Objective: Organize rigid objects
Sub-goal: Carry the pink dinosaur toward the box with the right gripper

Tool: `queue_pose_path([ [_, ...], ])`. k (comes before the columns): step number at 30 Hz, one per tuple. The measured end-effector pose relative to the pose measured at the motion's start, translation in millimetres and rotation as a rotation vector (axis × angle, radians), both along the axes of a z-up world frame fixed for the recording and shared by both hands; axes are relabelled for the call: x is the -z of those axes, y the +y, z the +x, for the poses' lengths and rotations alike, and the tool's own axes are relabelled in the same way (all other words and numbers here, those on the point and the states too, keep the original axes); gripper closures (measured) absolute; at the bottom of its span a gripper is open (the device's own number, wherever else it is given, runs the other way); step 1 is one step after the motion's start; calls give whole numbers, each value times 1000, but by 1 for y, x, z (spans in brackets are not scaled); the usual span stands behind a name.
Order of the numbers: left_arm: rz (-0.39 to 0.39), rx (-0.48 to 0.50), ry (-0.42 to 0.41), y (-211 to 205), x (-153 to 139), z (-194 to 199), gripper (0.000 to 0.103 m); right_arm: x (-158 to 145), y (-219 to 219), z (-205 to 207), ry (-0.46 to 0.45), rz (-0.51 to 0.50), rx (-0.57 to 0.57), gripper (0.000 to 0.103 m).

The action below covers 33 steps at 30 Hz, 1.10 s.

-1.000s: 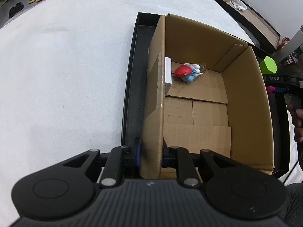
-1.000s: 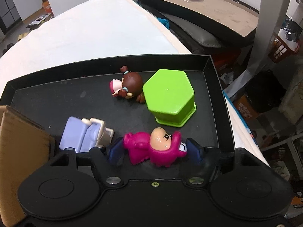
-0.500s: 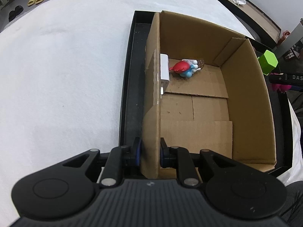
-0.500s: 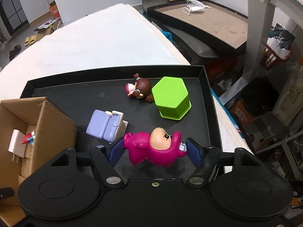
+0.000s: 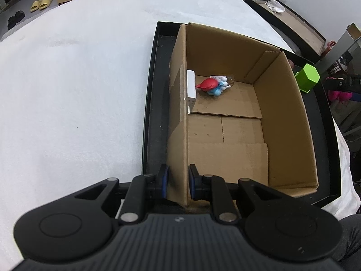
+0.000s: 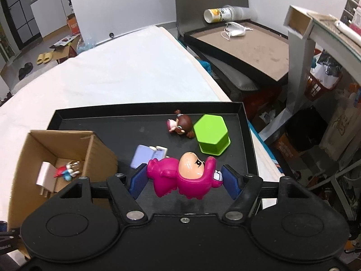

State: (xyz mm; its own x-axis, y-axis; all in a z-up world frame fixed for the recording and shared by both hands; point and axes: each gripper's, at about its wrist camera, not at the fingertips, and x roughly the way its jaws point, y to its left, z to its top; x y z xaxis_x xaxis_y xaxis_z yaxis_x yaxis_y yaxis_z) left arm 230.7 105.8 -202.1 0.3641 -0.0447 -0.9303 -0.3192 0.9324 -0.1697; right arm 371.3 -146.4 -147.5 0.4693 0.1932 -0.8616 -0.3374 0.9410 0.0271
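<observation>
My left gripper (image 5: 177,181) is shut on the near left wall of an open cardboard box (image 5: 179,122) that stands in a black tray (image 5: 149,113). Inside the box lie a red and blue figure (image 5: 211,85) and a white charger (image 5: 191,88). My right gripper (image 6: 183,179) is shut on a pink figure (image 6: 182,177) and holds it above the tray (image 6: 144,113). On the tray below lie a green hexagonal block (image 6: 212,134), a brown-haired doll (image 6: 180,124) and a lilac toy (image 6: 147,155). The box (image 6: 22,158) shows at the left of the right wrist view.
The tray sits on a white cloth-covered table (image 5: 67,90). Another tray with a brown floor (image 6: 243,45) stands beyond the table's right edge, with a tipped cup (image 6: 221,13) behind it. Shelves and a red basket (image 6: 320,83) crowd the right side.
My right gripper has risen with the pink figure, so the tray, its toys and the box look farther below. My left gripper keeps its hold on the box wall.
</observation>
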Motion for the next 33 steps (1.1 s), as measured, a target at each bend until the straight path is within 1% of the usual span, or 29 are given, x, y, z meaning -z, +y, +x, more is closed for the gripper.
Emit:
queue_pose_path([
  [10, -17, 1, -11, 3, -1, -3, 87, -24, 18, -14, -20, 26, -38, 35],
  [20, -38, 2, -19, 6, 0, -3, 87, -40, 43, -25, -37, 41, -87, 35],
  [27, -57, 3, -29, 9, 1, -5, 86, -45, 66, -30, -40, 40, -137, 35],
  [33, -70, 5, -36, 13, 1, -7, 86, -43, 90, -38, -32, 28, -191, 35],
])
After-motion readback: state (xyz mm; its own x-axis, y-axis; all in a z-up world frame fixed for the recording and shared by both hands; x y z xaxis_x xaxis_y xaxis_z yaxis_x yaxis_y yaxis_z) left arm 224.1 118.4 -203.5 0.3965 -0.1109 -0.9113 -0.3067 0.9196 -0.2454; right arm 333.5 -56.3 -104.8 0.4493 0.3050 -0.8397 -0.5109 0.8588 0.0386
